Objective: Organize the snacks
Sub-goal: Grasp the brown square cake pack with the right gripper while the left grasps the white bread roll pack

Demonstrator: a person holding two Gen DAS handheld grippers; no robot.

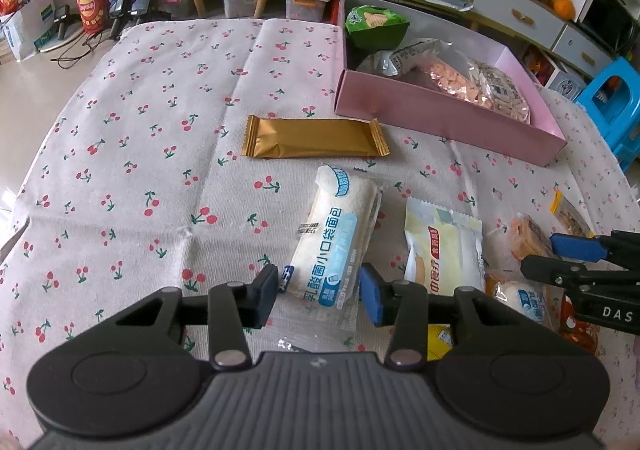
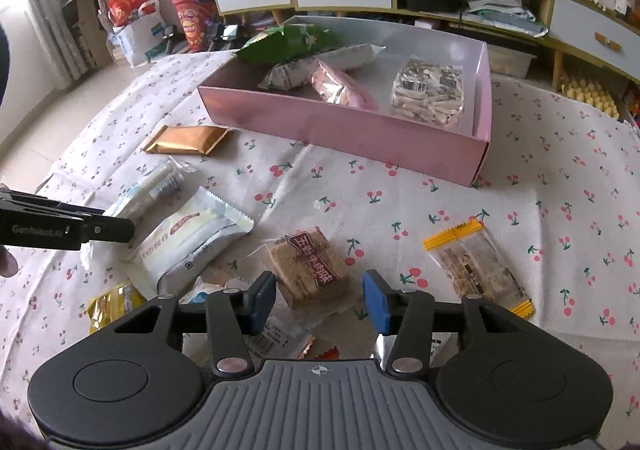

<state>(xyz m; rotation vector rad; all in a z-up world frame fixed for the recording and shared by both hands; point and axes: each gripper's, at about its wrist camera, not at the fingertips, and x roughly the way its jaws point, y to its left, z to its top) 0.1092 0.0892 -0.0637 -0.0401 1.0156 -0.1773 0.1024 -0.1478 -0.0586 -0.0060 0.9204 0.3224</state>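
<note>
Both claws spread wide over loose snacks on the cherry-print desk (image 1: 132, 137) — neither has hold of anything.

Left claw (image 1: 319, 298) straddles the near end of the white bread pack (image 1: 334, 238), pads clear of it; whether it touches the wrapper cannot be told. Right claw (image 2: 320, 300) is parted above the brown cake packet (image 2: 310, 266). The gold bar (image 1: 316, 137) lies just before the pink box (image 2: 348, 129), apart from it. Inside the box — green chip bag (image 2: 288, 41), pink pouch (image 2: 342, 85), clear bag of sticks (image 2: 430, 95). Yellow-edged packet (image 2: 478, 266) lies to the right.
</note>
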